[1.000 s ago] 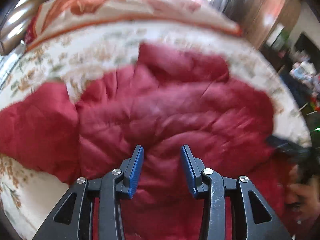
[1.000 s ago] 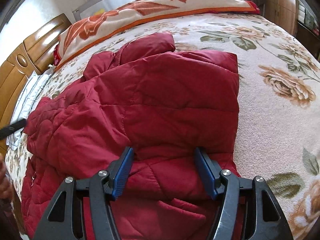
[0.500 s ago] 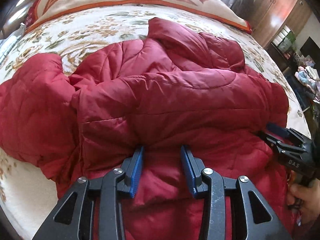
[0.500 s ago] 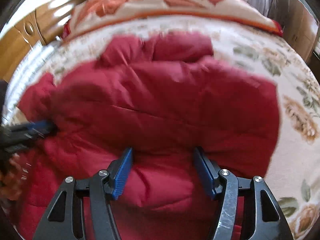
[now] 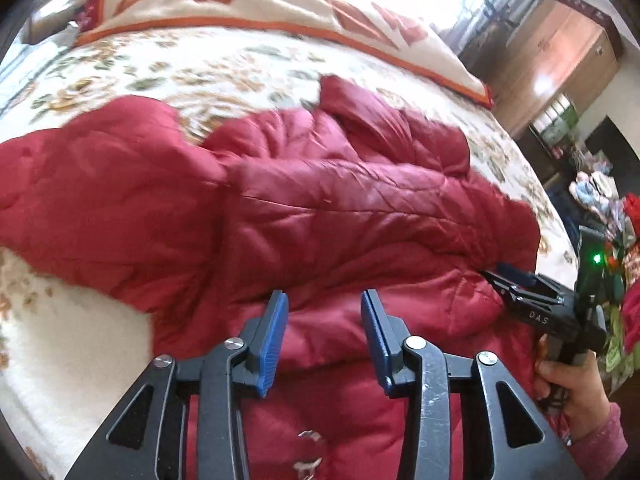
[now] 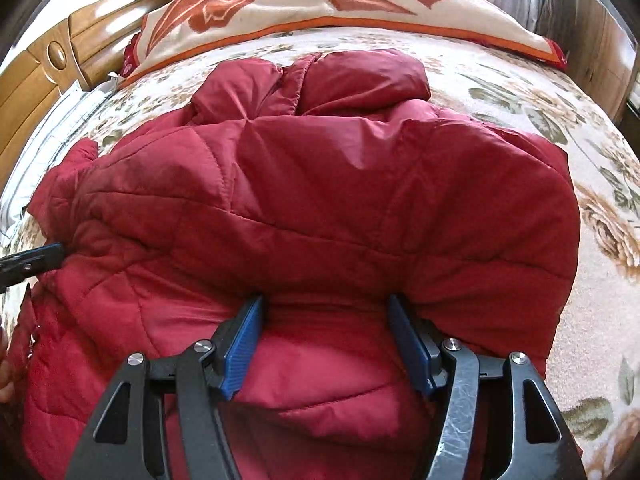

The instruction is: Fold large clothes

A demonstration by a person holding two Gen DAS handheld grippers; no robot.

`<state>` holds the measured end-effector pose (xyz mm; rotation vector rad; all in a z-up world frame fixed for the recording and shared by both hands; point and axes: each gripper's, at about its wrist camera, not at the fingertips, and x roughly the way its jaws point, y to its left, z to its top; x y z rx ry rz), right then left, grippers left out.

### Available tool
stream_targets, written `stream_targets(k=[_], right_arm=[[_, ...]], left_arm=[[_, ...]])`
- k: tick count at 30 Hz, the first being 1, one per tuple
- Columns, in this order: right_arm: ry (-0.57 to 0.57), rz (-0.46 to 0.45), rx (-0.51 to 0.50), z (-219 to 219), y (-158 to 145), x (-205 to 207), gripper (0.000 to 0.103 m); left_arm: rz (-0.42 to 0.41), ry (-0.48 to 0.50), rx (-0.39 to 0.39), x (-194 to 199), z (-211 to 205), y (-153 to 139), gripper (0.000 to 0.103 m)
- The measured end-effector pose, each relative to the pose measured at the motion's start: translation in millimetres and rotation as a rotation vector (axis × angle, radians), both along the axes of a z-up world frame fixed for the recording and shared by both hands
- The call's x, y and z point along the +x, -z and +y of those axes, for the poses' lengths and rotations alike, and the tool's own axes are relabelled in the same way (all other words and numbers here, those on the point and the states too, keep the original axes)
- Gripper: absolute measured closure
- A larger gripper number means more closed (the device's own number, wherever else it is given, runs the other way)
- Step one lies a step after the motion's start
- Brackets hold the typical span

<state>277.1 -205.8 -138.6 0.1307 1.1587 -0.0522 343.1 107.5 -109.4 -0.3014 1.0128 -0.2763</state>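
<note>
A large red quilted jacket [image 5: 340, 216] lies on the floral bed, its upper part folded over the lower part; it fills the right wrist view [image 6: 320, 208]. My left gripper [image 5: 323, 300] is open, its blue pads just above the jacket's near fold, holding nothing. My right gripper [image 6: 326, 304] is open wide, pads at the edge of the folded layer, holding nothing. The right gripper also shows in the left wrist view [image 5: 496, 276] at the jacket's right edge. The left gripper's tip shows in the right wrist view [image 6: 52, 254] at the jacket's left edge.
A floral bedspread [image 6: 592, 208] covers the bed. An orange-and-cream blanket [image 6: 320, 4] lies along the far side. A wooden headboard [image 6: 48, 64] stands at the left. A wardrobe [image 5: 560, 64] and cluttered items [image 5: 600, 192] stand beyond the bed's right side.
Both grippers have stayed open while the views shifted; the right wrist view has swung to centre on the jacket and steadied. The left wrist view has pulled slightly back and leftward.
</note>
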Motion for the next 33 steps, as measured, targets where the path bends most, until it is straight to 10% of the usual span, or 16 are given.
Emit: stream_targets(k=[10,15,27,33], right_arm=[[0.004,-0.127,0.095,9.3,-47.2,-28.6,0.038],[-0.036,-0.179,0.146,26.3,-71.9,-51.7,0.038],[-0.11,-0.193,0.195,55.4,-86.7,-88.3,0.038],[-0.114,-0.176,0.205,59.7,-90.2,-107.0,0.038]], left_arm=[[0.011,-0.181,-0.031,-33.1,82.8,-1.6,0.053],[0.022,-0.332,-0.047,-47.7,138.0,7.7,0.03],[0.084,-0.626,0.017,-37.9,250.0,40.0,0.025],[0.075,-0.743,-0.113,-25.7,302.2,51.7,0.024]])
